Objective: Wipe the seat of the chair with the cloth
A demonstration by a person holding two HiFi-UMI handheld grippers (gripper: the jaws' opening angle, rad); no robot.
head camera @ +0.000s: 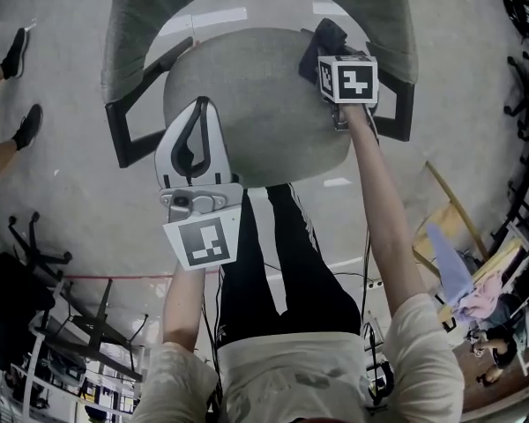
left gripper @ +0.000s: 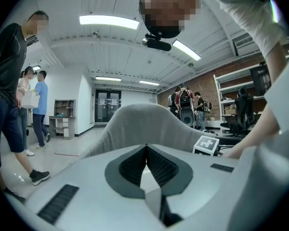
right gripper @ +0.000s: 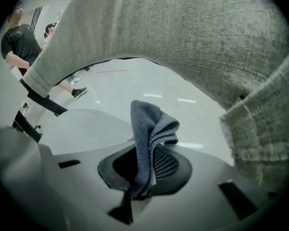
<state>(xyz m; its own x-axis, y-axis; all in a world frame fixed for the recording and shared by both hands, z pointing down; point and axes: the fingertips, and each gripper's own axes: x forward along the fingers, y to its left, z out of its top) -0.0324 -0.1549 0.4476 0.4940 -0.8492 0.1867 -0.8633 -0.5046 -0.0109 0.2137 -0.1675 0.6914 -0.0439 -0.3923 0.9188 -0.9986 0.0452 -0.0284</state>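
The grey upholstered chair seat (head camera: 256, 113) lies below me, with its curved backrest (head camera: 132, 33) at the top of the head view and a black armrest (head camera: 132, 122) on each side. My right gripper (head camera: 333, 55) is at the seat's back right corner, shut on a dark blue-grey cloth (head camera: 324, 40). In the right gripper view the cloth (right gripper: 147, 134) sticks up folded from between the jaws, under the backrest (right gripper: 192, 42) and over the seat (right gripper: 82, 129). My left gripper (head camera: 202, 106) hovers over the seat's front left, shut and holding nothing; its tips meet (left gripper: 146, 147).
A person (left gripper: 9, 95) stands close on the left; their black shoes (head camera: 19, 51) show on the grey floor. More people stand farther back (left gripper: 38, 105). Black office chairs (head camera: 18, 298) are at lower left, and wooden boards and fabric clutter (head camera: 472, 276) at right.
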